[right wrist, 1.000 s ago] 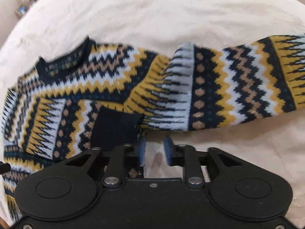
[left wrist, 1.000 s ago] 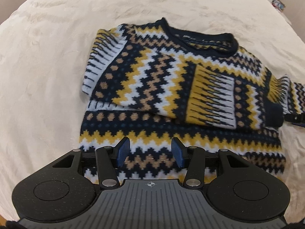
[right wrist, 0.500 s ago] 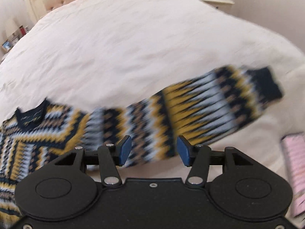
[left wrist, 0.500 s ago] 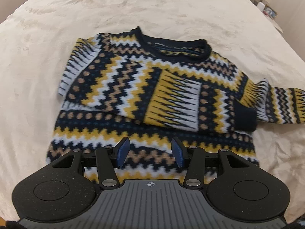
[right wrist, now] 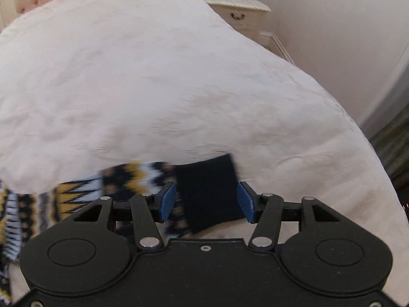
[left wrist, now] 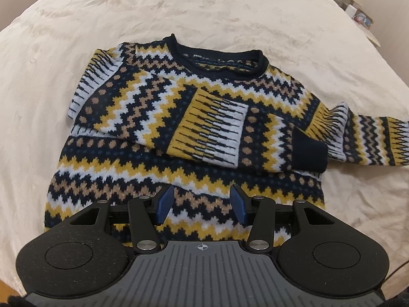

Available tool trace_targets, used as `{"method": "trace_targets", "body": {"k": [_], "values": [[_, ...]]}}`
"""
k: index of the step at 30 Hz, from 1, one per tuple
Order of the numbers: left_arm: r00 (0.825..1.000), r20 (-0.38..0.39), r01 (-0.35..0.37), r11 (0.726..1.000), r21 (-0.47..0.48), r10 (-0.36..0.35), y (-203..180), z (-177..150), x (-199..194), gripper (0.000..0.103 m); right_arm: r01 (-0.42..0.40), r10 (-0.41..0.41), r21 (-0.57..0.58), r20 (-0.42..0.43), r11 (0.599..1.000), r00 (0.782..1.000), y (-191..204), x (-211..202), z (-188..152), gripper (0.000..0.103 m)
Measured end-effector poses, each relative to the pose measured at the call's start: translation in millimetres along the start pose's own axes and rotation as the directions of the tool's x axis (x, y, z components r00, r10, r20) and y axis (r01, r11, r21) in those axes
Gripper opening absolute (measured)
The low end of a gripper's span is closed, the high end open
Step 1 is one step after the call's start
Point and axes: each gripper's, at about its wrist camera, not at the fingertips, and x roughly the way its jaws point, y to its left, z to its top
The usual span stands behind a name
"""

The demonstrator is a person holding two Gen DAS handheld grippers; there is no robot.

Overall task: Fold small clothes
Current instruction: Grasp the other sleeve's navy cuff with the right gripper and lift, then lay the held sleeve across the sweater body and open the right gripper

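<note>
Moved along the sleeve [right wrist: 107, 192], right tool [right wrist: 206, 203] now straddles its cuff [right wrist: 208, 192].

Support surface: a bed [left wrist: 204, 7] covered with a cream, lightly wrinkled bedspread [right wrist: 153, 76]. A patterned knit sweater [left wrist: 179, 133] in navy, yellow and white lies flat directly on it. One sleeve is folded across the chest; the other sleeve [right wrist: 143, 181] extends rightward along the bedspread, dark cuff outermost.

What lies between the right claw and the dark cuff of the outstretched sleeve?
Nothing visible. The open right claw hangs directly over the navy ribbed cuff of the zigzag-patterned knitted sweater; only the cream bedspread lies around it.
</note>
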Motion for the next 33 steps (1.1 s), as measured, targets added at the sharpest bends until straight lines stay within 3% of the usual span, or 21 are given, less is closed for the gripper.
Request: {"method": "trace_targets", "body": {"k": [2,5,10,11,12,14,18,23,28,33], "values": [[1.000,-0.005,-0.006,1.000,-0.003,0.006,-1,-1,-1,0.047,-0.001,0.001,0.011,-0.025,1.000,1.000,-4,13,1,0.061],[1.000,-0.012,-0.019,1.000,0.001,0.019,-2,-2,-1,0.047,-0.026,0.029,0.044,-0.061,0.999,0.998,-10,29,-1,0.073],[0.999,-0.025,-0.034,0.999,0.010,0.034,-1,-2,1,0.047,-0.104,0.120,0.199,-0.069,0.975,0.990,-21,42,-12,0.073],[0.999,-0.027,-0.035,0.999,0.012,0.035,-1,-2,1,0.047,-0.118,0.136,0.228,-0.065,0.967,0.989,-23,40,-14,0.065],[0.999,-0.028,-0.036,0.999,0.014,0.036,-1,-1,2,0.047,-0.141,0.159,0.250,-0.055,0.958,0.986,-24,39,-17,0.049],[0.999,-0.032,-0.036,0.999,0.020,0.037,0,-1,4,0.047,-0.206,0.223,0.284,-0.026,0.937,0.975,-21,35,-20,0.027],[0.999,-0.032,-0.028,0.999,0.031,0.029,3,2,6,0.047,-0.258,0.260,0.303,0.033,0.918,0.965,-3,13,-24,0.024],[1.000,-0.025,-0.013,0.999,0.038,0.014,11,8,7,0.047,-0.362,0.344,0.282,0.112,0.889,0.932,38,-21,-27,0.024],[1.000,-0.018,-0.002,0.999,0.035,0.002,29,12,7,0.047,-0.480,0.454,0.222,0.157,0.849,0.877,101,-45,-25,0.024],[1.000,-0.016,0.003,1.000,0.024,-0.003,56,14,5,0.047,-0.572,0.556,0.122,0.143,0.811,0.819,174,-61,-25,0.024]]}}
